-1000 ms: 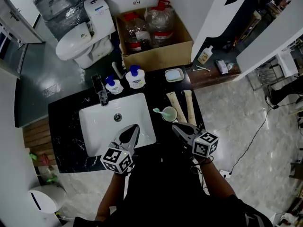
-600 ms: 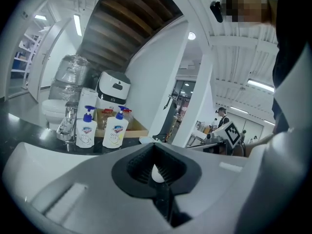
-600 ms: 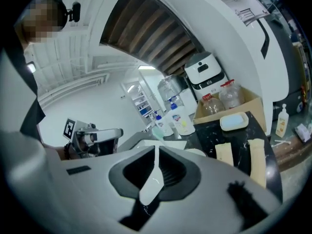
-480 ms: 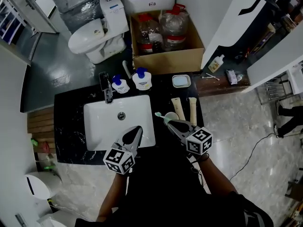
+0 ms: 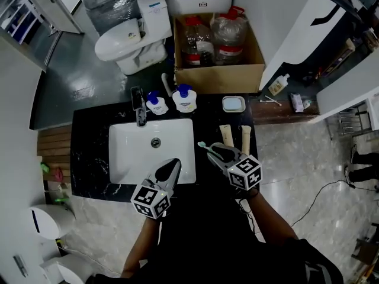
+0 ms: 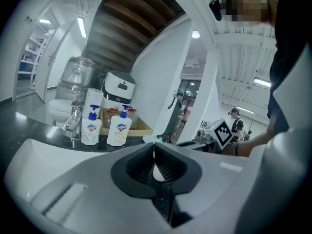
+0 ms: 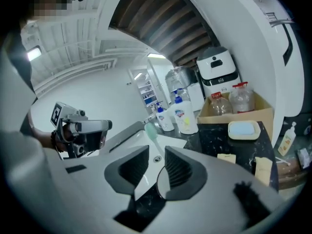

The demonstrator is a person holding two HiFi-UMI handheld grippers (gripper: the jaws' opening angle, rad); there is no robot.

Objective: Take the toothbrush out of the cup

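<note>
- The toothbrush (image 7: 150,130) stood in the cup (image 7: 162,184) near the right front corner of the sink (image 5: 130,152). Its long axis was slanted, not upright.
- Its pale green head (image 5: 202,144) was the top end. It pointed away from the person and to the left, over the edge of the sink, and the thin shaft went down into the cup.
- The right gripper (image 7: 156,152) had just been opening its jaws. They stood apart, with the shaft passing between the ribbed black pads, and the pads did not press on it.
- In the head view this gripper (image 5: 217,152) covered most of the cup.
- The left gripper (image 6: 154,147) was over the front of the sink, with its jaws closed together and nothing between them.
- The cup looked round, with a pale, smooth rim.
- The counter (image 5: 89,158) was of black, glossy stone with light veins, and the sink was white, rectangular and smooth.
</note>
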